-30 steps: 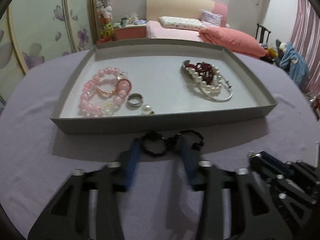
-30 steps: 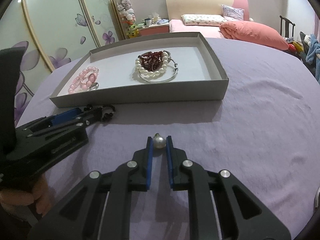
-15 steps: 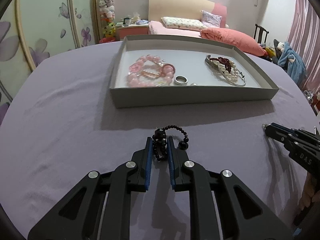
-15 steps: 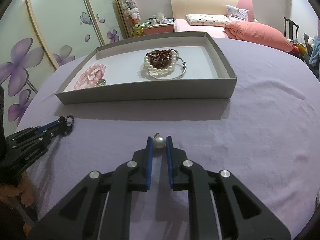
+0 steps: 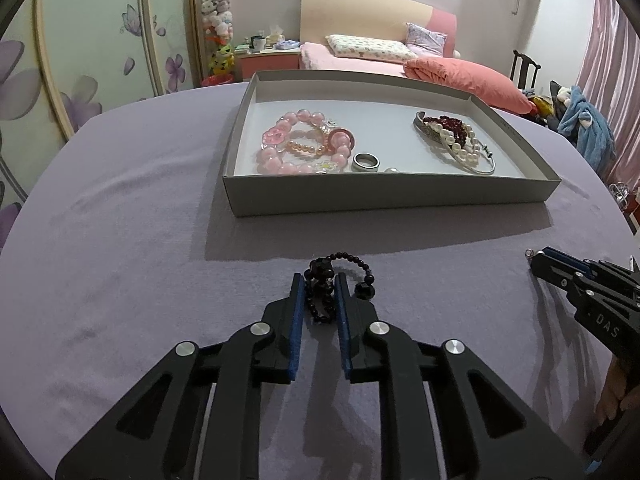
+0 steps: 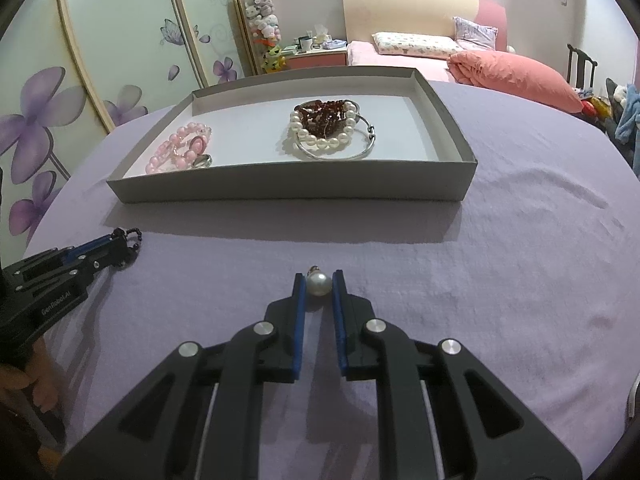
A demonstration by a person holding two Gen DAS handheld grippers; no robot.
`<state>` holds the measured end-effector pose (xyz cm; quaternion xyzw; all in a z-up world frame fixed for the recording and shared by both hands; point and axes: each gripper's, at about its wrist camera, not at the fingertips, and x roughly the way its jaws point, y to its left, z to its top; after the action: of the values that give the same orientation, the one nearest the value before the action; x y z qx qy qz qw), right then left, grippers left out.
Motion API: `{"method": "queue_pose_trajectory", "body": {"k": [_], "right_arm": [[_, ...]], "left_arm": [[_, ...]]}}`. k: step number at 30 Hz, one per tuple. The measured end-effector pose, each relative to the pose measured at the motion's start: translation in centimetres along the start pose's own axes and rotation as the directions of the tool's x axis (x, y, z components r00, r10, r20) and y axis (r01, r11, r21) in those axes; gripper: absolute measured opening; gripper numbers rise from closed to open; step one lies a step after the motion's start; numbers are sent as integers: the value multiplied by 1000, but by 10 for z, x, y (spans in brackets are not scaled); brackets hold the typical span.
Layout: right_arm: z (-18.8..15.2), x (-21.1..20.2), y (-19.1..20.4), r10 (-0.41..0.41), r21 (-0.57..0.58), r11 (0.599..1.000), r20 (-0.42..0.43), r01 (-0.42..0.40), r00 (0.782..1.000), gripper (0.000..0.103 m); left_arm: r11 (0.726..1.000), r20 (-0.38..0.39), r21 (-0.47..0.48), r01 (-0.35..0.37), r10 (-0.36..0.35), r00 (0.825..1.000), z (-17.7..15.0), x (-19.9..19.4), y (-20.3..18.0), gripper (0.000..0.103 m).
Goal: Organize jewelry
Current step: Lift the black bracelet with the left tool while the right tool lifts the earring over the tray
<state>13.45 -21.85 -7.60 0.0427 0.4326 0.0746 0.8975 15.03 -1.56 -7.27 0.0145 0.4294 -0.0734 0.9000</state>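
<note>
Left wrist view: the left gripper (image 5: pixel 318 286), low in the centre of the frame, has just closed its jaws and now pinches a black bead bracelet (image 5: pixel 320 292) between its blue pads, a loop of beads curling out to the right of the tips. Under it lies the lilac tablecloth (image 5: pixel 120 240). Further up the frame stands the shallow grey tray (image 5: pixel 360 196). In the tray's left half lie pink bead bracelets (image 5: pixel 300 148), with a silver ring (image 5: pixel 366 162) and a small pearl (image 5: pixel 392 169) just right of them by the near wall. In its right half a pearl bracelet (image 5: pixel 456 144), dark red beads and a silver bangle lie piled together. At the right edge the right gripper (image 5: pixel 534 258) reaches in.

Right wrist view: the right gripper (image 6: pixel 319 284), at lower centre, is clamped narrowly on a pearl pendant (image 6: pixel 318 283), its small metal cap pointing up the frame. The tray (image 6: pixel 280 190) sits above, across the middle of the frame, and the left gripper (image 6: pixel 124 240) with the black beads shows at the left edge, well apart from the pearl. A bed with a pink pillow fills the upper right.
</note>
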Motion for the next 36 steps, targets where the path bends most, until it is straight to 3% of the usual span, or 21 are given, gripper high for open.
{"method": "queue_pose_trajectory", "body": {"k": [28, 31, 36], "right_arm": [[-1, 0, 2, -15, -10, 1000, 0, 15, 1000, 14], [-2, -4, -2, 28, 27, 999, 4, -28, 1000, 13], [0, -35, 0, 63, 26, 997, 131, -67, 989, 13]], "left_arm": [[1000, 1, -2, 3, -3, 1000, 1, 0, -1, 16], [999, 7, -26, 24, -24, 1000, -1, -2, 4, 15], [997, 92, -50, 53, -48, 995, -5, -24, 11, 15]]}}
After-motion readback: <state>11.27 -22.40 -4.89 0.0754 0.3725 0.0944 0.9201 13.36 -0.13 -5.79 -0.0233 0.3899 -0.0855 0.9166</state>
